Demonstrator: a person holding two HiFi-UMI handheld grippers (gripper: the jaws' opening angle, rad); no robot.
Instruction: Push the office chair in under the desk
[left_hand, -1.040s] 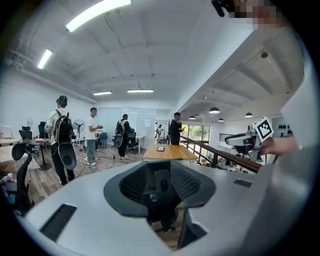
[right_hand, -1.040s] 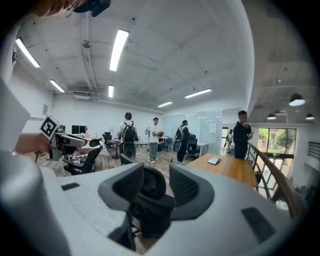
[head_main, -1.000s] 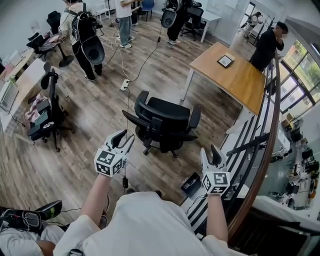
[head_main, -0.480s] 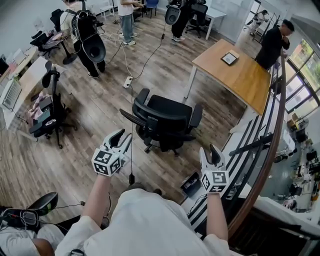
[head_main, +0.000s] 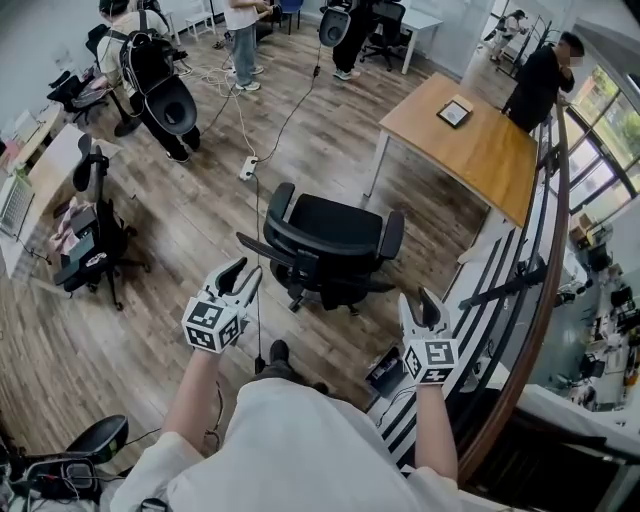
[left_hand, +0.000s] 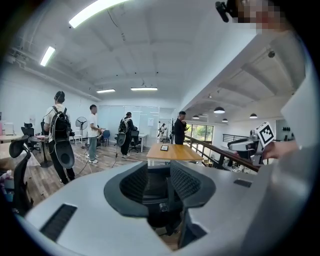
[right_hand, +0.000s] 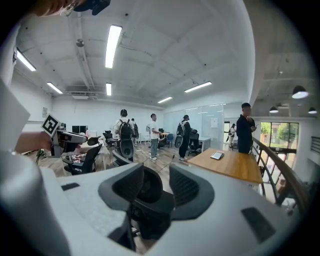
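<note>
Facing the office chair (head_main: 330, 240), left claw (head_main: 245, 273) and right claw (head_main: 420, 301) gape empty.

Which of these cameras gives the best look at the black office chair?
The head view. It shows the whole office chair from above: seat, backrest and both armrests, standing clear of the desk. The two gripper views catch only a dark slice of it, framed between the fingers.
</note>
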